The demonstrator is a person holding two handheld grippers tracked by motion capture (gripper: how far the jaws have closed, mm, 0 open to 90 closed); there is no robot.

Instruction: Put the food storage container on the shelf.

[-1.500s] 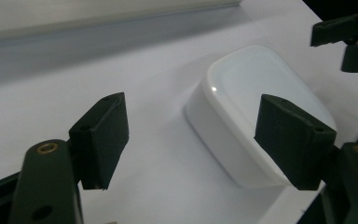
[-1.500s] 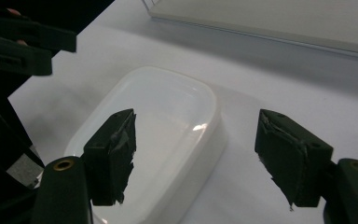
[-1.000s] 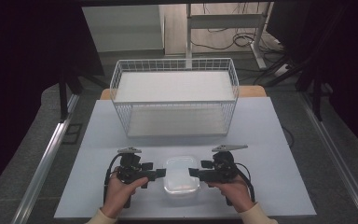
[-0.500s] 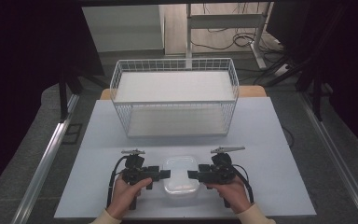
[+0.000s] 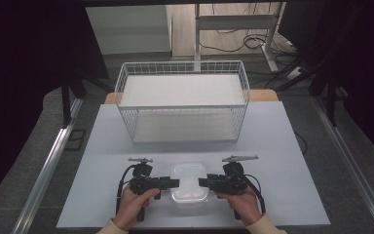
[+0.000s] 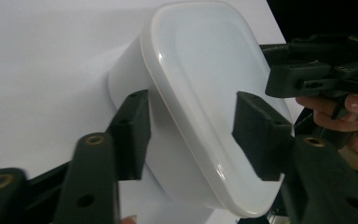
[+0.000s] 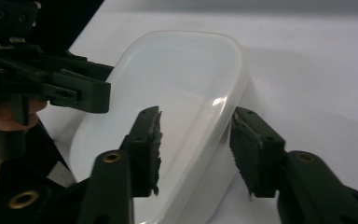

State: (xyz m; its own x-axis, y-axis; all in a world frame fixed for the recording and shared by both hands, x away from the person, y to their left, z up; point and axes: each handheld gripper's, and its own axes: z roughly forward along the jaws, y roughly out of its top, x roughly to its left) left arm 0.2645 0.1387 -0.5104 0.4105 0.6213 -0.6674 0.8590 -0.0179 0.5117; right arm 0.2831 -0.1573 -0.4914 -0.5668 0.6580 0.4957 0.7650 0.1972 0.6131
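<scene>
A white plastic container with a lid (image 5: pixel 190 187) sits on the table near its front edge. My left gripper (image 5: pixel 174 183) is at the container's left end and my right gripper (image 5: pixel 203 183) at its right end, tips facing each other. In the left gripper view the container (image 6: pixel 205 70) lies tilted across the frame, and my left gripper (image 6: pixel 193 135) is open, one jaw beside the wall and the other over the lid. In the right gripper view my right gripper (image 7: pixel 198 149) is open astride the container's rim (image 7: pixel 223 107).
A white wire basket (image 5: pixel 182 100) stands at the back of the white table (image 5: pixel 282 161), a good way behind the container. The right gripper (image 6: pixel 317 77) shows beyond the lid in the left gripper view. The left gripper (image 7: pixel 51 84) shows in the right gripper view.
My left gripper has slid right until its tips reach the container's left end. The right gripper and the container have hardly moved.
</scene>
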